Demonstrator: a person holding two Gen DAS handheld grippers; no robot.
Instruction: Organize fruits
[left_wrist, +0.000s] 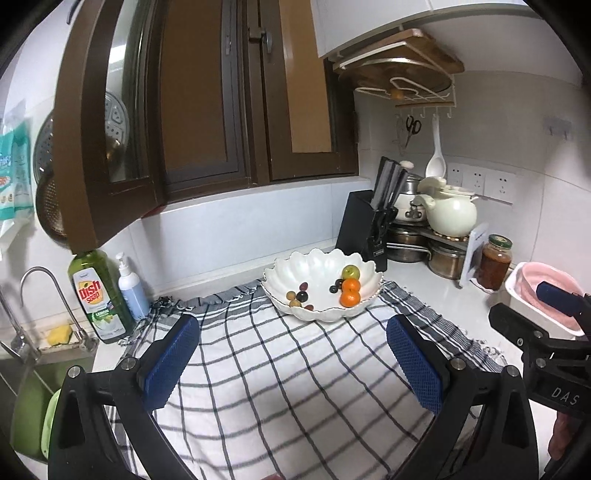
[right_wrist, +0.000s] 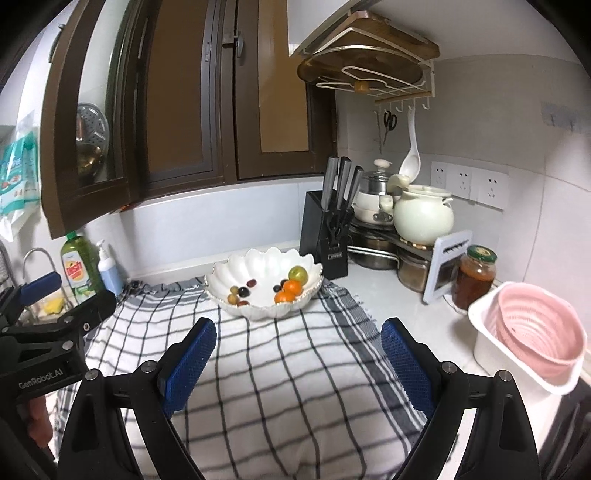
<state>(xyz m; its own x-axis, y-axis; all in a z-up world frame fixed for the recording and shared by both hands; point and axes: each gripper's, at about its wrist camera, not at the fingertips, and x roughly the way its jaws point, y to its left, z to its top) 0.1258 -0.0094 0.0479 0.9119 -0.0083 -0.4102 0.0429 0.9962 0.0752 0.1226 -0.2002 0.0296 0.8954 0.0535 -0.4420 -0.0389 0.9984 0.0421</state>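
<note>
Both grippers, left gripper (left_wrist: 291, 354) and right gripper (right_wrist: 298, 360), I held wide open, empty, above checked cloth (left_wrist: 258, 369). Fruits (left_wrist: 349, 290) sat in white bowl (left_wrist: 314, 262), well ahead. Sorting seemingly done or unstarted; next, approach bowl.

Ahead of both open tongs lies a matt woven cotton cloth with dark checks (right_wrist: 280, 373). Beyond their tips sits a glossy white scalloped ceramic bowl (right_wrist: 258, 264) holding smooth-skinned fruit. The blue tong pads (left_wrist: 173, 363) look like rough, dimpled rubber on matt black plastic arms. Far right, brushed steel pots (right_wrist: 373, 254) gleam.
</note>
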